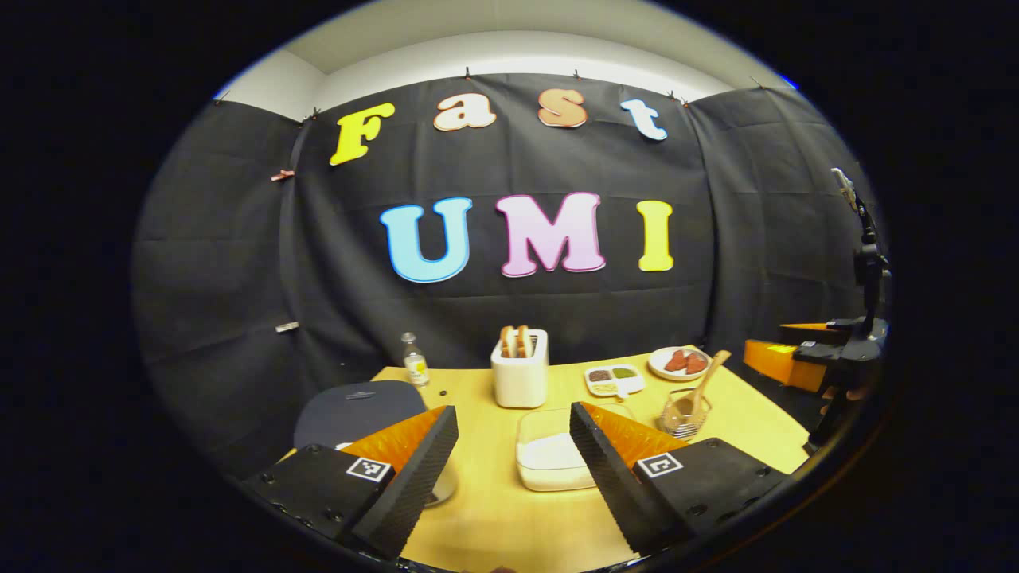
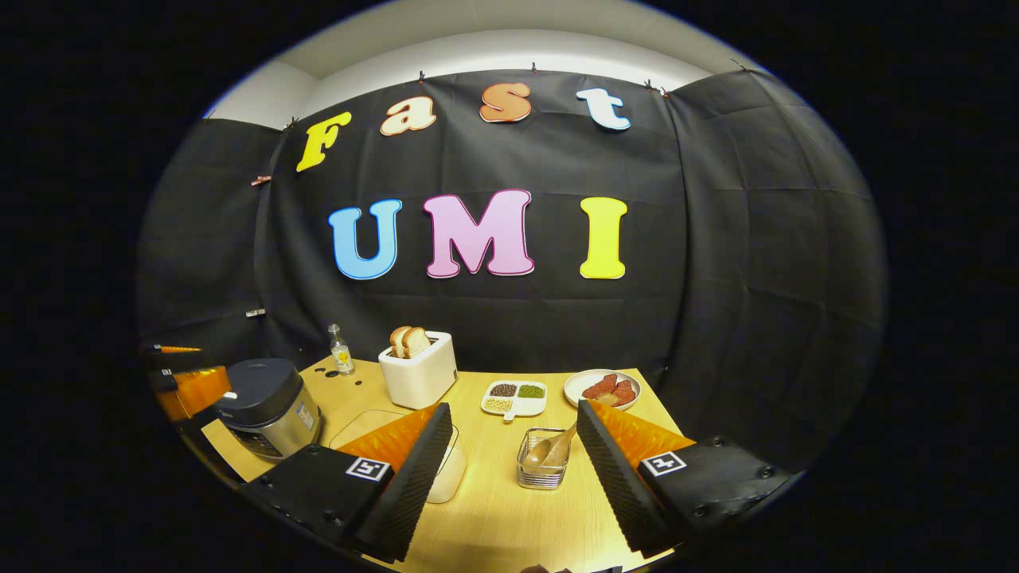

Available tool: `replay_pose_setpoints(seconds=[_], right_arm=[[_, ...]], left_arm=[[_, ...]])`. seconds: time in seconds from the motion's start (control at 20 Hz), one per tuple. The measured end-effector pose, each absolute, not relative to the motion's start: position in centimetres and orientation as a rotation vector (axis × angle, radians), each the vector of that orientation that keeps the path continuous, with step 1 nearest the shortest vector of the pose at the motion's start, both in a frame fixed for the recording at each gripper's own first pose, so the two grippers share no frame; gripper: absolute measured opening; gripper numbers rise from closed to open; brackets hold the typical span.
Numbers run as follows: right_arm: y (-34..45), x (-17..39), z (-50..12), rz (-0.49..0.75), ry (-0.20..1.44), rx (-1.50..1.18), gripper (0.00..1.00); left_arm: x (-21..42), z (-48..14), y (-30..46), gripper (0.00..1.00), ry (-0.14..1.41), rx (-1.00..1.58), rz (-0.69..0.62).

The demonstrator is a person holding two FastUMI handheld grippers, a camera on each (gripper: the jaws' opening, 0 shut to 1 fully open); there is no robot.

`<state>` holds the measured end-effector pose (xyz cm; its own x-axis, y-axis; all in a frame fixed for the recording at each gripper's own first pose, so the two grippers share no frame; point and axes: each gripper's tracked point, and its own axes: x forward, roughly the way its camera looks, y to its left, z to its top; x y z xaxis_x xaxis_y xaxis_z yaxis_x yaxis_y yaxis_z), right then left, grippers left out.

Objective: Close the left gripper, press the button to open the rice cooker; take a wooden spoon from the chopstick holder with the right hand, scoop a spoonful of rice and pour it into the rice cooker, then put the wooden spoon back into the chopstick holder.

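Resting in chopstick holder [image 2: 543, 468], wooden spoon [image 2: 551, 450], between spread right tool [image 2: 513, 477] fingers

Left tool [image 1: 513, 469]: two wedge-shaped fingers with ribbed inner faces, mounted on flat black blocks with round screw heads; square black-and-white marker on each block. Right tool [image 2: 513, 465]: same build, same markers, screws along block edges. Also seen from the left gripper view, far right: right tool's body with black stalk above.
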<state>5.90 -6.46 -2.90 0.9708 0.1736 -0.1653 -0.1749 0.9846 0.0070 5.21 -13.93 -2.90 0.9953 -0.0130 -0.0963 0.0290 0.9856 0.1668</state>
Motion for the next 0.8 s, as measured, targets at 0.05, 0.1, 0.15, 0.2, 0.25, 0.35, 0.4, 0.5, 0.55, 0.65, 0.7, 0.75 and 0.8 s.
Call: replay_pose_setpoints(seconds=[0.05,0.1,0.15,0.2,0.25,0.35,0.4,0.5,0.55,0.65,0.7,0.75,0.8], right_arm=[[-6.3,5.2,-3.1,0.174,0.167,-0.013,0.98],[-6.2,4.4,-3.0,0.167,0.166,-0.029,0.99],[-6.4,3.6,-2.8,0.153,0.162,-0.047,0.99],[-6.5,2.9,-2.5,0.141,0.157,-0.053,0.98],[-6.1,2.1,-2.4,0.135,0.147,-0.051,0.99],[-5.6,0.8,-2.9,0.125,0.145,-0.061,0.98],[-5.5,0.1,-3.4,0.120,0.161,-0.068,0.98],[-5.4,-0.9,-3.4,0.100,0.173,-0.067,0.99],[-5.4,-1.4,-3.1,0.091,0.169,-0.060,0.99],[-5.3,-2.0,-2.7,0.068,0.158,-0.055,1.00],[-5.2,-2.2,-2.5,0.056,0.152,-0.058,1.00],[-5.2,-2.5,-2.3,0.047,0.146,-0.061,1.00],[-4.9,-2.6,-2.0,0.041,0.138,-0.063,1.00]], left_arm=[[4.6,-2.9,-14.1,0.96,0.095,0.151,-0.029],[4.0,-2.7,-14.2,0.96,0.090,0.140,-0.037],[3.4,-2.4,-14.3,0.96,0.080,0.142,-0.048],[2.7,-2.0,-14.1,0.97,0.069,0.154,-0.052],[2.1,-1.9,-13.5,0.96,0.057,0.163,-0.054],[1.2,-2.6,-12.4,0.96,0.072,0.185,-0.054],[0.8,-3.1,-11.7,0.96,0.093,0.210,-0.044],[0.0,-3.3,-10.8,0.96,0.103,0.206,-0.056],[-0.2,-3.4,-10.7,0.96,0.099,0.185,-0.069],[-0.7,-3.1,-9.6,0.99,0.093,0.163,-0.064],[-0.8,-2.8,-9.0,0.96,0.087,0.162,-0.056],[-0.8,-2.5,-8.5,0.96,0.080,0.166,-0.050],[-0.8,-2.4,-8.2,0.96,0.076,0.177,-0.056]])
